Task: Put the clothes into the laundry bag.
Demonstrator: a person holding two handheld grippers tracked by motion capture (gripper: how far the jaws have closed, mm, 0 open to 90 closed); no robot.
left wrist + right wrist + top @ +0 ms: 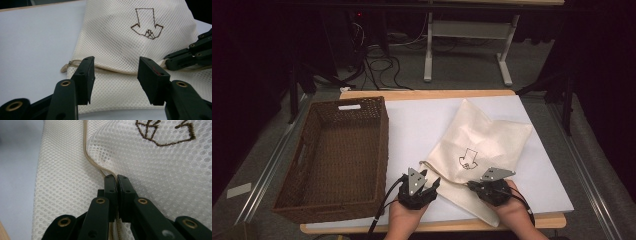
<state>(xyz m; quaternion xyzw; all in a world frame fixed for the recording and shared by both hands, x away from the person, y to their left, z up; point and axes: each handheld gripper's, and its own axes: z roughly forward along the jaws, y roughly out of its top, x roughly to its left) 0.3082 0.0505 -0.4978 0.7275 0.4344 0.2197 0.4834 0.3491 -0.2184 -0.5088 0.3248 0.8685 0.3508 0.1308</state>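
Observation:
A cream mesh drawstring bag [482, 145] with a brown stitched arrow lies flat on the white sheet, its mouth toward the near edge. My left gripper [432, 177] is at the bag's near left corner. In the left gripper view its jaws [116, 67] stand open, with the bag's folded mouth edge [117, 72] just beyond the pads and nothing pressed between them. My right gripper [116, 178] is shut on the tan drawstring [88, 157] where it runs along the mesh [155, 175]. That same gripper [167, 63] shows at the right of the left gripper view.
A brown wicker basket [381, 150] stands empty on the left of the table. The white sheet [412, 120] covers the tabletop, and a strip of wood edge [542, 221] shows at the front. Beyond the table are cables and a desk frame on the floor.

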